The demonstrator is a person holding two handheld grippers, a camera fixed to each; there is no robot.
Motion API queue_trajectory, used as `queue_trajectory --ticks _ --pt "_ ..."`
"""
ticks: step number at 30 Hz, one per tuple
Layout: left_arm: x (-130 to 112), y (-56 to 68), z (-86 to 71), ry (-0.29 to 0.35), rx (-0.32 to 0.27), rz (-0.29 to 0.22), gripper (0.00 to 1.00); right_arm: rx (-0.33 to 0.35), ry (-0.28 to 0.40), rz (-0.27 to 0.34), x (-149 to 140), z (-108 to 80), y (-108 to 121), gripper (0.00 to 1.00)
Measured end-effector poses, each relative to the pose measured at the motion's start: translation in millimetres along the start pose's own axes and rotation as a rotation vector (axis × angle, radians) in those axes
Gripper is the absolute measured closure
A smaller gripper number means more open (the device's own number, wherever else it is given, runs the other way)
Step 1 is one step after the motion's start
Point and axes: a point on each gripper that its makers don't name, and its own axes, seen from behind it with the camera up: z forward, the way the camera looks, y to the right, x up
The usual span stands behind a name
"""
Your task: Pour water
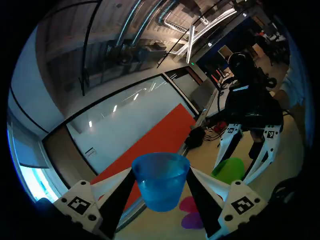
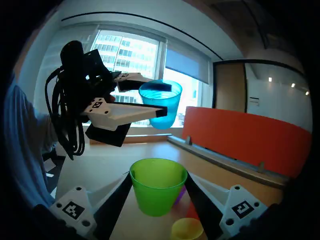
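The left gripper (image 1: 161,173) is gripping a blue cup (image 1: 160,190), its fingers pressing on both sides, at the lower centre of the left gripper view. The right gripper (image 2: 158,176) is clamping a green cup (image 2: 157,192) the same way at the bottom centre of the right gripper view, over the table (image 2: 100,160). There the blue cup is hanging at upper centre, higher than the green one. A yellow cup (image 2: 187,229) is sitting at the bottom edge.

Bright window (image 2: 132,52) backlights everything; ceiling strips (image 1: 190,42) glare; edges bend.
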Motion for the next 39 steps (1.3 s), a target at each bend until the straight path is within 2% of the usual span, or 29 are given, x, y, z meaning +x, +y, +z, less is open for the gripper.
queue_trajectory --ticks 14,29,39 --pt "14.7 -0.5 0.1 0.013 0.035 0.183 0.14 0.025 -0.003 -0.009 3.0 6.3 -14.1 0.08" --pt "22.3 -7.5 -0.4 0.022 0.059 0.296 0.14 0.025 -0.003 -0.006 4.7 8.5 -14.9 0.08" --pt "24.3 -6.4 2.3 0.024 0.061 0.366 0.14 0.024 -0.002 -0.005 4.3 9.1 -14.4 0.08"
